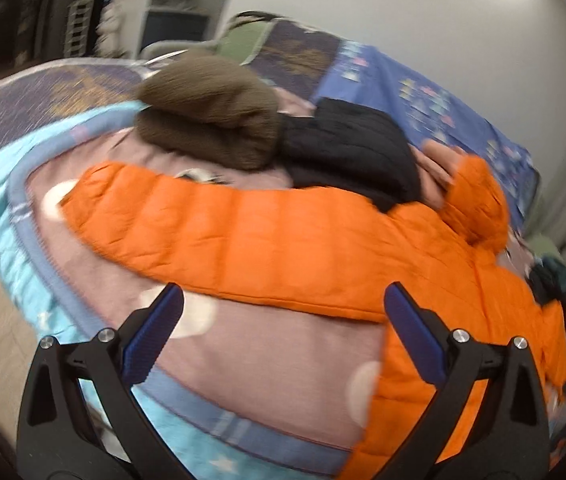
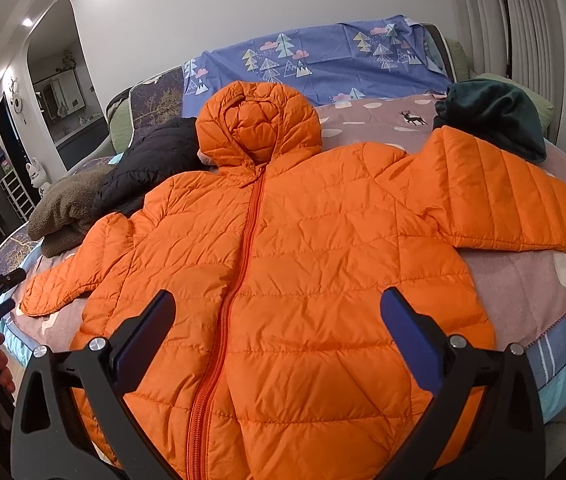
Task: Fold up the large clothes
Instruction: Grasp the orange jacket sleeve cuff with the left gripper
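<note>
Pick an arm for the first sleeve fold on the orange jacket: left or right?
Left, probably. The left gripper is open right at the jacket's left sleeve. The right gripper, also open, sits over the zipper, away from either sleeve.

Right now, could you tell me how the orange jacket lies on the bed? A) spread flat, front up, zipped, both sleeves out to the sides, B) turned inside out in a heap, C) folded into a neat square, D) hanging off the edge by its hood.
A: the orange jacket lies spread on the bed, its zipper closed up the middle, hood at the top and a sleeve stretched out on each side.
</note>
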### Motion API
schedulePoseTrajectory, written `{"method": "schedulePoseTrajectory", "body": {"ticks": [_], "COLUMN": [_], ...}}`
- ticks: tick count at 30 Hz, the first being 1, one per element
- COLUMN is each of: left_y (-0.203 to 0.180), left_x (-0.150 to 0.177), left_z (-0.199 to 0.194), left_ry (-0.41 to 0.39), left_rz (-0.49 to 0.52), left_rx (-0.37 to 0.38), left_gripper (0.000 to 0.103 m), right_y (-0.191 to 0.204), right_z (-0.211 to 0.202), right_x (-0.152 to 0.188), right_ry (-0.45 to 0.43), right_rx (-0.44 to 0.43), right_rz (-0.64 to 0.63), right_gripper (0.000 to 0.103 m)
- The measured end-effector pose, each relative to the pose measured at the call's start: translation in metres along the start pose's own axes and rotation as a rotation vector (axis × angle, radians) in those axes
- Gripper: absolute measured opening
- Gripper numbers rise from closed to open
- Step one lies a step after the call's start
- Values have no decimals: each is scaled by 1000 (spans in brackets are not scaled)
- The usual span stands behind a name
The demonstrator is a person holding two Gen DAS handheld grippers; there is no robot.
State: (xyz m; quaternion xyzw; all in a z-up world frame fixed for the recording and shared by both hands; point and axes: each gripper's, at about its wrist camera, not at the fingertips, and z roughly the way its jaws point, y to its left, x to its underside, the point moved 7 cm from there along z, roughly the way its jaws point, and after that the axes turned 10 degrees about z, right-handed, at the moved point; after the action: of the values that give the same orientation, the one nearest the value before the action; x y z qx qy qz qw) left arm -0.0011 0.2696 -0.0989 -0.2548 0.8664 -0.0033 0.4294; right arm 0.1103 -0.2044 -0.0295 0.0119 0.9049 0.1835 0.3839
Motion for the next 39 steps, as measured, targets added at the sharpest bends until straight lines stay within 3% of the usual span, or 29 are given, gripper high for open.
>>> {"method": "schedulePoseTrajectory", "body": {"ticks": [5,7,12,15,18,21,26,29,34,36,39], "left_y": [89,118,170,179,186,196,207,214,222,220,212], "left_x": [-6,-7,-6,-4,-2,3,5,-2,-3,-6,-17], "left_z": [1,4,16,33,49,58,72,78,91,90,79], "left_ry": [-6,-4,-7,27,55,76,68,51,59,41,-6], "left_rz": [-190,-274,-451,-464,-492,-501,-529,-565,-617,-628,-594], "left_rx": [-64,-55,-20,-14,-18,-74,-62,-44,3,36,58], "left_gripper": [86,77,73,64,64,64,63,53,16,7,5], "right_y": [3,4,5,8,13,16,17,17,18,19,20], "right_z": [1,0,-1,-4,-8,-10,-9,-8,-7,-7,-6], "right_x": [3,4,5,6,7,7,8,9,11,11,11], "right_ry": [5,6,5,-4,-16,-19,-14,-12,-10,-8,-2], "right_rx": [-9,-10,-23,-32,-36,-42,-38,-37,-36,-38,-44], "right_rz": [-5,-5,0,-17,-43,-54,-57,-55,-58,-54,-48], "right_gripper": [102,102,102,102,102,102,102,102,102,102,102]}}
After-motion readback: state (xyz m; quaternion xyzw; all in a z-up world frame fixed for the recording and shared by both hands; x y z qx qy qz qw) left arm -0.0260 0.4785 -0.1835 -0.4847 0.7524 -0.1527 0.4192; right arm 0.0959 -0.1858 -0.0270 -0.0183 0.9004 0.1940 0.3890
